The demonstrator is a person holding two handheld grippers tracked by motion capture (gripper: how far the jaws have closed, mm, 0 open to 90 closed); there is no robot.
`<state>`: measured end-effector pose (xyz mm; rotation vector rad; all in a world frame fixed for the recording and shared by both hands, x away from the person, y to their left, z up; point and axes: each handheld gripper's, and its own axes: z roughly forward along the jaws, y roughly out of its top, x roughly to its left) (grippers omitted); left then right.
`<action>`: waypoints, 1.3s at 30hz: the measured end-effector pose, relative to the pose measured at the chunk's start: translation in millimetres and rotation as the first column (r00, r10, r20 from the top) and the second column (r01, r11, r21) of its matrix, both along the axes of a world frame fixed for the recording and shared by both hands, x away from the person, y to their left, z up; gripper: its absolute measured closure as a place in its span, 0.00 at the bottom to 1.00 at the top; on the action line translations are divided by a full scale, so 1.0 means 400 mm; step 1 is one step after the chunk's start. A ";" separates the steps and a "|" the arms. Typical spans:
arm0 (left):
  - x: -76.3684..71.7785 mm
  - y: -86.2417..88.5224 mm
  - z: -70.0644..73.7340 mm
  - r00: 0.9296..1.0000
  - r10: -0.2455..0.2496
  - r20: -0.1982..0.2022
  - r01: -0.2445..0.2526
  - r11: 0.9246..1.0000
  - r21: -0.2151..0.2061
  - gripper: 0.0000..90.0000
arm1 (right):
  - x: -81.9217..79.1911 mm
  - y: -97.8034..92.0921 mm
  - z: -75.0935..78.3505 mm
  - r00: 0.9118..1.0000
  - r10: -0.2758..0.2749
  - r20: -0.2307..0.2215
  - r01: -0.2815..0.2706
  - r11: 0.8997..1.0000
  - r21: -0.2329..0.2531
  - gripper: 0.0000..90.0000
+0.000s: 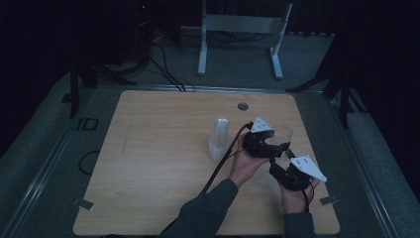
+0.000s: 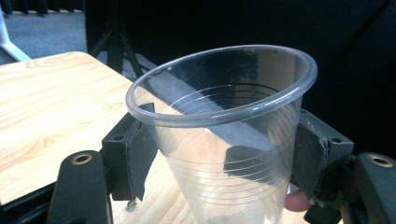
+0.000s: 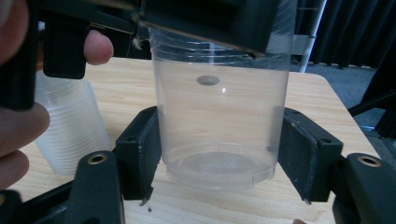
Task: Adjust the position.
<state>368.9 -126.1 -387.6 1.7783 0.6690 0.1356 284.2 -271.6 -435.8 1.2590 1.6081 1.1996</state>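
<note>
Left gripper clamping clear cup near rim; right gripper pinching its base, steadying cup beside cup stack.

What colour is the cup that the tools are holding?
The cup has no colour: it is clear, see-through plastic with faint rings around it. The left gripper view shows it best.
</note>
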 end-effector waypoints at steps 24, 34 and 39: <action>-0.001 0.003 0.001 1.000 0.016 -0.015 -0.017 0.997 -0.069 0.27 | 0.001 0.003 -0.006 1.000 0.006 -0.008 -0.006 1.000 -0.006 0.46; -0.005 0.006 0.004 1.000 0.013 -0.007 -0.014 0.997 -0.080 0.28 | -0.001 0.002 -0.007 1.000 0.017 -0.002 -0.017 1.000 -0.011 0.46; -0.011 0.006 0.003 1.000 0.020 0.024 -0.018 0.998 -0.064 0.30 | 0.000 0.001 -0.007 1.000 0.025 -0.003 -0.025 1.000 -0.012 0.45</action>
